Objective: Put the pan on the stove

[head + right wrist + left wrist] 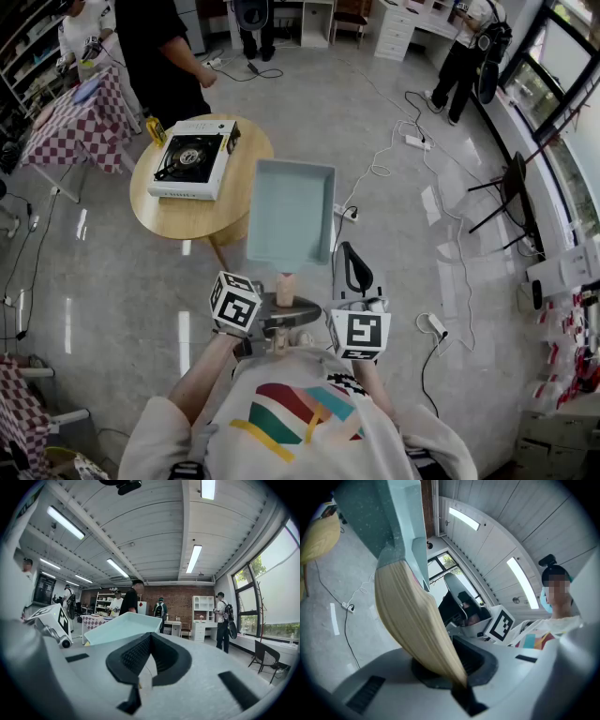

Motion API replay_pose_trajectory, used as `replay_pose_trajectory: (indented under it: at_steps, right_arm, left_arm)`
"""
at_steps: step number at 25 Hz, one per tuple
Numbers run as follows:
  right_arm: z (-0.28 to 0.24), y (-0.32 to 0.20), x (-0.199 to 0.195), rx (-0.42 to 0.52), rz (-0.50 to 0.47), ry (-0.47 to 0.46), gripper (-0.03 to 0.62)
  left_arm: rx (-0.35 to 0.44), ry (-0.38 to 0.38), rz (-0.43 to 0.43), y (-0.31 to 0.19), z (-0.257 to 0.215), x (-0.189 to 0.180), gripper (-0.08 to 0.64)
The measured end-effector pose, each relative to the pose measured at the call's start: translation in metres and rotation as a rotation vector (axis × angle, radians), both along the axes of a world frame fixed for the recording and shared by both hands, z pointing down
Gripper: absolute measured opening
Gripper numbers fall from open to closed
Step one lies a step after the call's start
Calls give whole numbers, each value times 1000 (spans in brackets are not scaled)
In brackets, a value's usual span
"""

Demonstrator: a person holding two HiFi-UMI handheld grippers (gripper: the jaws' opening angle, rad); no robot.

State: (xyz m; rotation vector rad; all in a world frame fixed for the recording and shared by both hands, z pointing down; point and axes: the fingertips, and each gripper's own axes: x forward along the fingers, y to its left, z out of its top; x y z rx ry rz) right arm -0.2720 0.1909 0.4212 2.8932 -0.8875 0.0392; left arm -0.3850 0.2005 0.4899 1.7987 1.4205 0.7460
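Currently I note the left gripper's (457,679) jaws clenched on the wooden handle (286,284) of the pale blue pan (291,211), held in the air short of the stove (192,157) on the round bench (187,217). Right gripper's (138,667) jaws closed, empty.

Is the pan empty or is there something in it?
Empty: in the head view the pan shows a bare pale blue inside.
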Motion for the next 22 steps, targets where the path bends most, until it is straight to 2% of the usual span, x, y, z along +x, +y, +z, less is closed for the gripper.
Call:
replay_pose_trajectory:
  at_steps: [9, 15, 22]
  right_arm:
    - [2, 6, 1, 7, 10, -1, -2]
    - [2, 13, 3, 53, 24, 2, -2]
    - [2, 37, 13, 51, 13, 4, -2]
  left_arm:
    - [5, 29, 13, 4, -4, 1, 6]
    - [26, 34, 20, 4, -1, 0, 6]
    - [18, 44, 25, 28, -6, 12, 6]
